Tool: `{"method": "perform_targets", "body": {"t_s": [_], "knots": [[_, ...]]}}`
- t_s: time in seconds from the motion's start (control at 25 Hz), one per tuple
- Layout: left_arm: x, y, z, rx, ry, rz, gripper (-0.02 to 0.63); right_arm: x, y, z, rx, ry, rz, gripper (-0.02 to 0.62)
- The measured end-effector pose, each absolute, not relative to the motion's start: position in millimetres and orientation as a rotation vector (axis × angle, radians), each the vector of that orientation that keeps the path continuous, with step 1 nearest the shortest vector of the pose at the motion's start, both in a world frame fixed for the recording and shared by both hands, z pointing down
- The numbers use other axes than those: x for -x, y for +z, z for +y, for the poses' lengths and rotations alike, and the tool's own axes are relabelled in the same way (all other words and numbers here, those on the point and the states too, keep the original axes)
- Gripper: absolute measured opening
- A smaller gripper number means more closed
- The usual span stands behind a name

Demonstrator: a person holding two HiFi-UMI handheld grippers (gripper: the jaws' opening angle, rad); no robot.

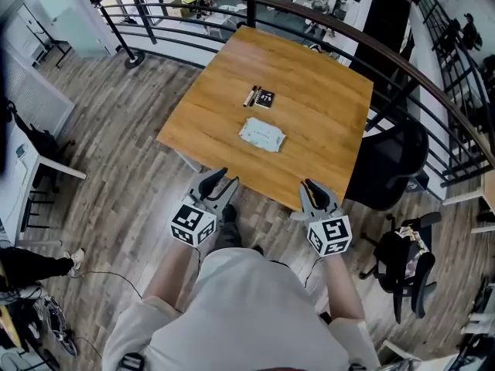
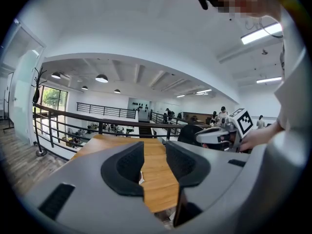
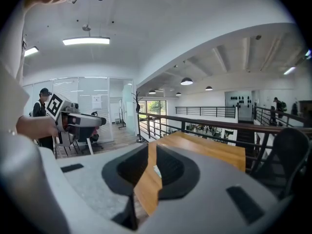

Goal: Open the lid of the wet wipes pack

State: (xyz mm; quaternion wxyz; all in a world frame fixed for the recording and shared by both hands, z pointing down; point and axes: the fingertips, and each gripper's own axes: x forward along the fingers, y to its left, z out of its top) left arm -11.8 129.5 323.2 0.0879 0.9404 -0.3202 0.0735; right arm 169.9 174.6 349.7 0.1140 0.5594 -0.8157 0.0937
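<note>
The wet wipes pack point(image 1: 262, 135), pale and flat, lies near the middle of the wooden table point(image 1: 309, 83); its lid looks flat and closed. Both grippers hover short of the table's near edge, apart from the pack. My left gripper point(image 1: 223, 180) is open with nothing between its fingers. In the left gripper view point(image 2: 155, 152) a sliver of the pack point(image 2: 141, 178) shows through the gap. My right gripper point(image 1: 311, 187) is also open and empty, its jaws standing narrowly apart. The right gripper view point(image 3: 152, 167) shows a bit of the pack point(image 3: 156, 171) far ahead.
A small black card with a pen-like stick point(image 1: 260, 97) lies beyond the pack. A black office chair point(image 1: 390, 165) stands at the table's right side. A curved dark railing point(image 1: 325, 22) runs behind the table. Another chair with bags point(image 1: 406, 261) stands at the lower right.
</note>
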Motion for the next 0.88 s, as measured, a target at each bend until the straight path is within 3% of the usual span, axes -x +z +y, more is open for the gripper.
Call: {"method": "perform_targets", "body": {"t_s": [0.88], "knots": [[19.7,350.9,-50.3,-2.85,0.288,-0.664,0.133,-138.9,372.2,25.0,-1.704,0.33,-2.187,0.038]]}}
